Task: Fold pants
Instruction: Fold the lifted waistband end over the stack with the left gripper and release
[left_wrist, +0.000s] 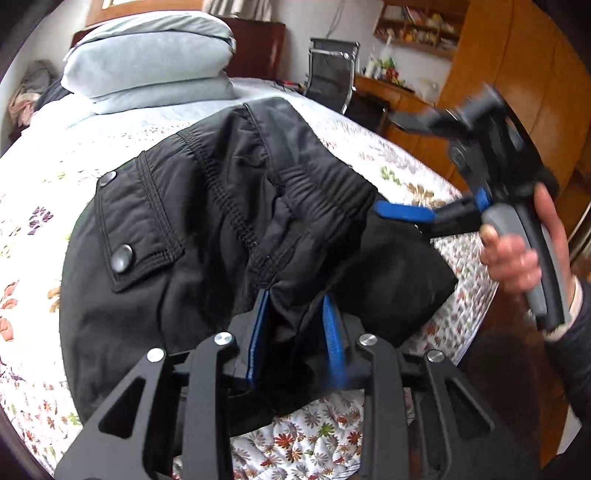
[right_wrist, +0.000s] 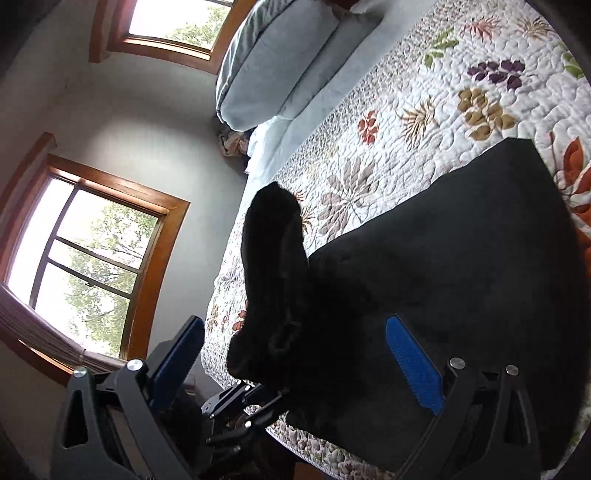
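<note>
Black padded nylon pants (left_wrist: 207, 221) on floral quilted bed (left_wrist: 44, 192); left gripper (left_wrist: 295, 332) nearer, fingers slightly spread, waistband bunch between, seemingly loose. Right gripper (right_wrist: 295, 362) at three o'clock, fingers spread wide, empty.

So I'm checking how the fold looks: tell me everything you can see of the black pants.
The black pants lie folded in a bulky bundle on the floral quilt, near the bed's edge. The fabric looks like smooth, slightly shiny padded synthetic. A flap pocket with two round snaps, heavy stitched seams and a gathered elastic waistband show on top. A bunch of cloth sits between the left tongs; whether the pads still press it is unclear. The right tongs stand open over them.
</note>
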